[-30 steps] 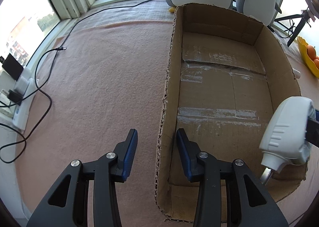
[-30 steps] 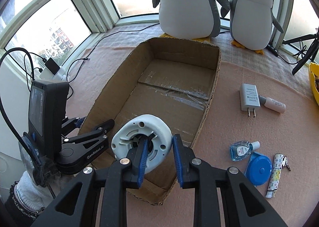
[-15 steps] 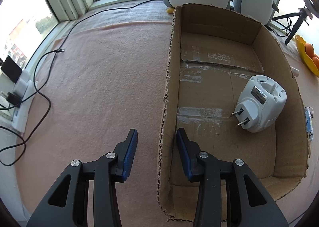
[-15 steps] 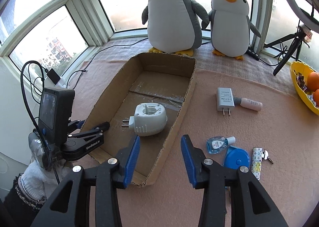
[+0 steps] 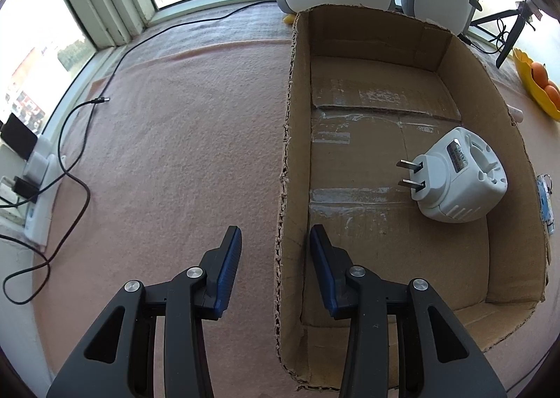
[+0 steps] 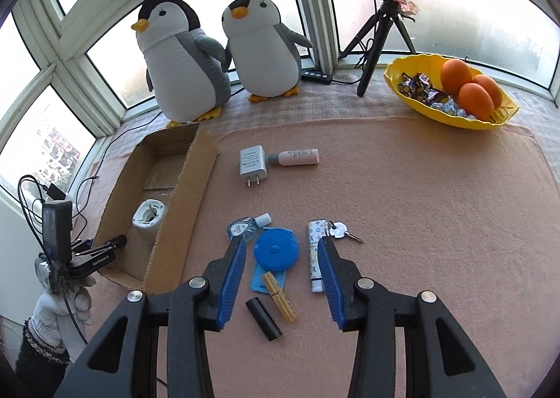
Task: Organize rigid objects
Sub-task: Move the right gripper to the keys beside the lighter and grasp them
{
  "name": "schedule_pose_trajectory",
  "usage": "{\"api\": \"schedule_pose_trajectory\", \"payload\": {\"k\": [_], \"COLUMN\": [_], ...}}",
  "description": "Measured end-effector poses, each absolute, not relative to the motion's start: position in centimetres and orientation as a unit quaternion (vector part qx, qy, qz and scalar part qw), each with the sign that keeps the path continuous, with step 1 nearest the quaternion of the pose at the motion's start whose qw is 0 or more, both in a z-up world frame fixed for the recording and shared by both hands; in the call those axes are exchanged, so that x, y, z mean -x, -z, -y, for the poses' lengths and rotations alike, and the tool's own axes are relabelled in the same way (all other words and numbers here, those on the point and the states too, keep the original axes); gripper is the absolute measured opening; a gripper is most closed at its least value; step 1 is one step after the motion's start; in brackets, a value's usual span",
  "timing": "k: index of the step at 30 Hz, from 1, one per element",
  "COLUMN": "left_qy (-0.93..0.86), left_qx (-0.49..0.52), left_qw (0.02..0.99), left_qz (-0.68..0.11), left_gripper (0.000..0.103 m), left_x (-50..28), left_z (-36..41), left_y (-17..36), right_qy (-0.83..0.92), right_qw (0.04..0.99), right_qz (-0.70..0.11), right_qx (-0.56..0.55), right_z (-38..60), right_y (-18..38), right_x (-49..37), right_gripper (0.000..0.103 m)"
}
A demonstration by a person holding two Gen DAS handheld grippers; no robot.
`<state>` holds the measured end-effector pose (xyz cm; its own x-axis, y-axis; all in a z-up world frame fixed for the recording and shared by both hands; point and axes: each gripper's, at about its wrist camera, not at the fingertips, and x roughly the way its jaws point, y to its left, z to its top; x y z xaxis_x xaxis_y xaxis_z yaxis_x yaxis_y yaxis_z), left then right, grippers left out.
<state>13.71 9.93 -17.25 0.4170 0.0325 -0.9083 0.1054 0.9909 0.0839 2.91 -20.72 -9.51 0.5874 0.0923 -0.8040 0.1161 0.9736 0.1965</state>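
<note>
The white plug adapter (image 5: 458,181) has been released inside the cardboard box (image 5: 297,160); the right gripper (image 6: 281,279), jaws spread empty, is repositioned beside the box above the blue tape measure (image 6: 276,251); the left gripper (image 5: 274,272) straddles the box wall without pinching it.

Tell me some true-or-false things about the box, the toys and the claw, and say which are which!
1. The white plug adapter lies inside the cardboard box. True.
2. The right claw is gripping the blue tape measure. False: its jaws have just been opening and grip nothing; the tape measure lies on the pink cloth beneath them.
3. The yellow bowl holds oranges and wrapped sweets. True.
4. Three plush penguins sit by the window. False: there are two, a bigger one and a smaller one.
5. The key is inside the box. False: it lies on the cloth.
</note>
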Motion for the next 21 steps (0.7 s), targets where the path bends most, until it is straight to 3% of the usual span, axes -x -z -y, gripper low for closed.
{"api": "schedule_pose_trajectory", "payload": {"k": [21], "left_qy": [0.016], "left_qx": [-0.078], "left_qw": [0.846], "left_qz": [-0.527], "left_gripper": [0.04], "left_x": [-13.4], "left_z": [-9.5], "left_y": [17.2], "right_qy": [0.046], "right_qw": [0.858], "right_qz": [-0.507], "right_qx": [-0.065], "right_z": [22.1], "right_y": [16.9], "right_x": [-5.9], "right_gripper": [0.039]}}
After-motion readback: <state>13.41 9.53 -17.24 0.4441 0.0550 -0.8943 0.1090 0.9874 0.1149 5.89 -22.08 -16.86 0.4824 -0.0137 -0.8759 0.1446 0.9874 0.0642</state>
